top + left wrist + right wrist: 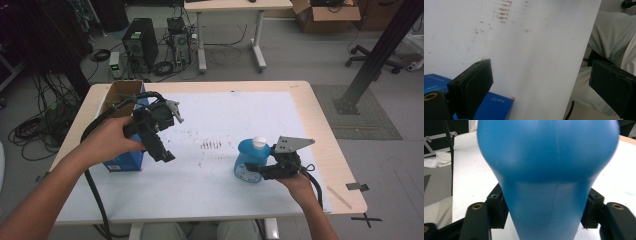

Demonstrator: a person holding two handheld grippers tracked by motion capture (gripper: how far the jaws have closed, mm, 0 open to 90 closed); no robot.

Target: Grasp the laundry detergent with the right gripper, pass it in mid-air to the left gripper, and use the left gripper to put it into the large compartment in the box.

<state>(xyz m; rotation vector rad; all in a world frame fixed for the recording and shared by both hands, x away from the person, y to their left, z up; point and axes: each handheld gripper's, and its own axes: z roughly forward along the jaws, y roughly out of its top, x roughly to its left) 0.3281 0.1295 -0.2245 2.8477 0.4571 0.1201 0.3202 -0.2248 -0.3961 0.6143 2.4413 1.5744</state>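
A blue bottle (248, 161) with a white cap (259, 142) stands on the white mat (220, 110) at the front right. My right gripper (257, 172) is shut on it low down from the near side. In the right gripper view the bottle (549, 170) swells above the jaws, and one black finger (496, 207) presses each flank. My left gripper (155, 137) is held in the air over a blue carton (122, 161), its jaws wide apart. In the left gripper view that gripper (541, 70) is open with nothing between its jaws.
The blue carton (499, 105) has an open brown top (120, 95) at the table's left edge. Dark smudges (210, 145) mark the mat's middle. The person's trousers (609, 37) lie past the near edge. Computers (140, 45), cables and another table stand on the floor behind.
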